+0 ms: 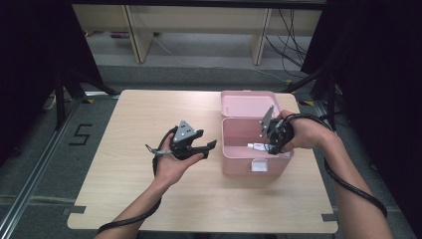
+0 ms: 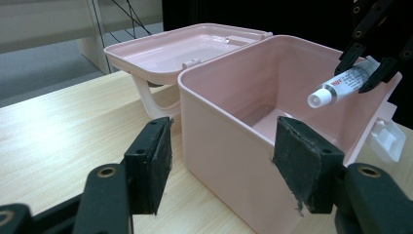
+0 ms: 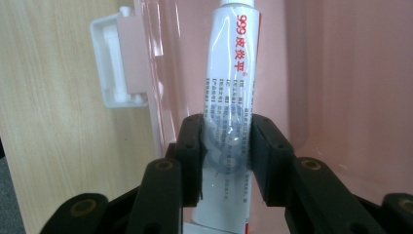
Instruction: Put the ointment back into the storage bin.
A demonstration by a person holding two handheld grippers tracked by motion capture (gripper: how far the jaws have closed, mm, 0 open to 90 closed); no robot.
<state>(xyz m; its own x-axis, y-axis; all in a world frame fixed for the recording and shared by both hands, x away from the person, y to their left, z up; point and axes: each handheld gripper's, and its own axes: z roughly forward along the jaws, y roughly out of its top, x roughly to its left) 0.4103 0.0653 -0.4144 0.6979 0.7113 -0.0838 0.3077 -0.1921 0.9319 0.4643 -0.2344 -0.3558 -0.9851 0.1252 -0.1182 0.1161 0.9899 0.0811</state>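
A pink plastic box [image 1: 239,167] stands at the table's right with its lid [image 1: 246,103] swung open behind it. My right gripper [image 1: 271,143] hangs over the open box, shut on a white tube [image 1: 257,146] with red print. In the right gripper view the pads [image 3: 192,151] press the tube [image 3: 231,73] from both sides, its cap end pointing away over the box's interior [image 3: 350,73]. My left gripper [image 1: 209,142] is open and holds nothing, just left of the box. The left gripper view has the jaws [image 2: 226,163] spread before the box wall [image 2: 219,141], with the tube [image 2: 341,84] above.
The wooden table [image 1: 134,114] has free room on its left half and along the front. A white latch [image 3: 117,68] sticks out from the box's front wall. Beyond the table's far edge are desk legs [image 1: 137,35] and cables [image 1: 293,35] on the floor.
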